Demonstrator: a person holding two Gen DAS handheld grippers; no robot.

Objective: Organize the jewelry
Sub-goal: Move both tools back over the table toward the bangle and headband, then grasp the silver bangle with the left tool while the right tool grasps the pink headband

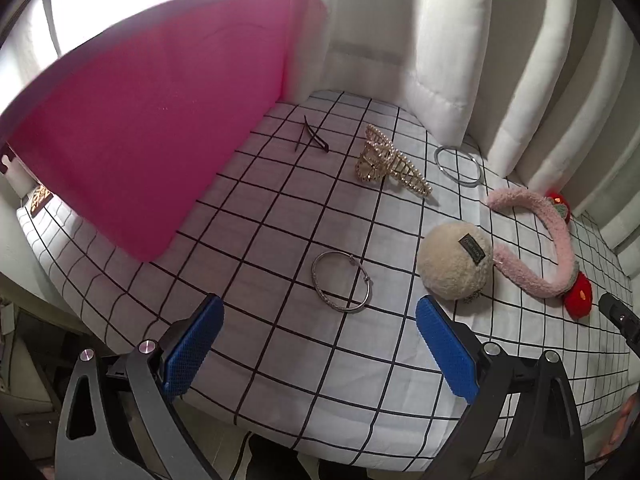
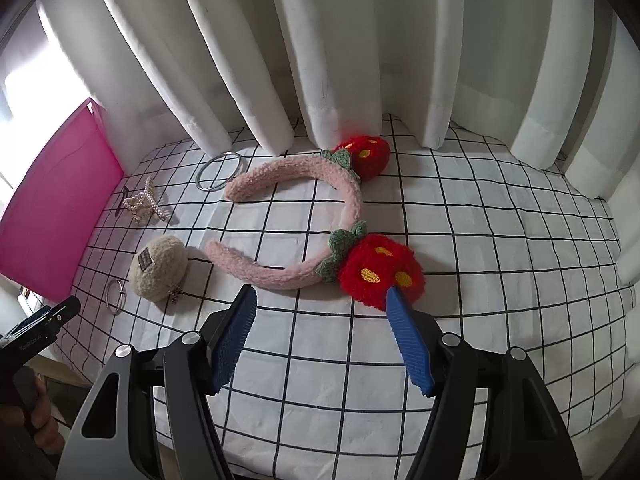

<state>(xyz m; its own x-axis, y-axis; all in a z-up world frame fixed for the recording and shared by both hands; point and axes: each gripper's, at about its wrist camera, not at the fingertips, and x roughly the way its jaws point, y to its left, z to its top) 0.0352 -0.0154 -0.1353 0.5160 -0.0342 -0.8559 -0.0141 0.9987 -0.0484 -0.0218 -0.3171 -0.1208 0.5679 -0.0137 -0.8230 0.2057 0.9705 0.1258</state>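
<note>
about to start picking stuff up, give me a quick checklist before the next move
1. Left gripper jaws open and empty: ok.
2. Right gripper jaws open and empty: ok.
3. Silver bangle lies flat just ahead of the left gripper, apart from the beige plush clip: ok.
4. Pink headband ahead of the right gripper, nothing resting on it: ok.
5. Pink box open to receive items: cannot tell.
6. Pearl claw clip and second silver ring apart: ok.

A silver bangle point(image 1: 342, 282) lies flat beside a beige plush clip point(image 1: 456, 261). A pearl claw clip point(image 1: 390, 163), thin ring point(image 1: 457, 166) and pink strawberry headband point(image 2: 296, 216) rest farther back.
</note>
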